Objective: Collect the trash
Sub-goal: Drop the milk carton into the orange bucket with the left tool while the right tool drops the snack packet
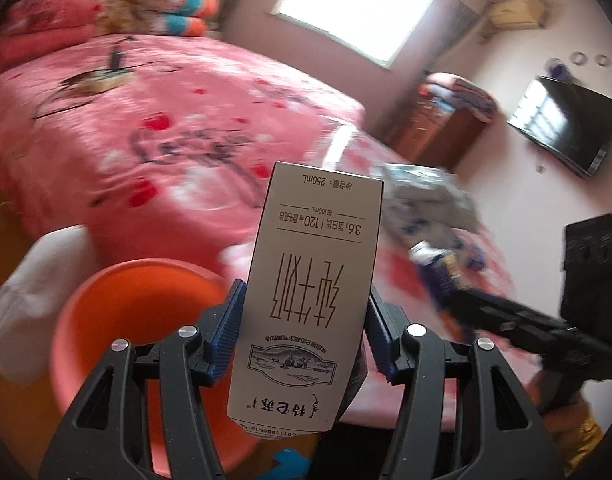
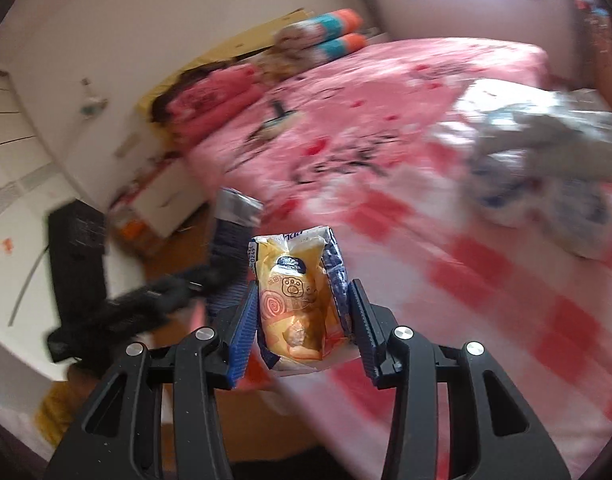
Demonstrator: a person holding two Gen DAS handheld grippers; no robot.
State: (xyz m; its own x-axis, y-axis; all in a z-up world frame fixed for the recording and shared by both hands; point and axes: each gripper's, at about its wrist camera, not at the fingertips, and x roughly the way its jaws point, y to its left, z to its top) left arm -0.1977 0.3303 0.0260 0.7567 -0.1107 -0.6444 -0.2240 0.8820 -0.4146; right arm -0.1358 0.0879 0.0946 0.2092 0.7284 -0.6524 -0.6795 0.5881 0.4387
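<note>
My left gripper [image 1: 304, 320] is shut on a white milk carton [image 1: 309, 284] with brown print, held upside down above the rim of an orange basin [image 1: 118, 320] lined by a white bag [image 1: 34, 296]. My right gripper [image 2: 302, 312] is shut on a yellow and blue snack wrapper [image 2: 294, 292], held over the bed edge. The right gripper also shows in the left wrist view [image 1: 517, 320], and the left gripper with its carton [image 2: 234, 232] shows blurred in the right wrist view. A crumpled blue and white plastic bag [image 1: 425, 196] lies on the bed, also seen in the right wrist view [image 2: 545, 176].
A bed with a pink patterned cover [image 1: 166, 128] fills the middle. Folded quilts and striped pillows [image 1: 178, 8] lie at its head. A wooden cabinet [image 1: 437, 128], a wall television [image 1: 565, 124] and a black box [image 1: 593, 256] stand to the right.
</note>
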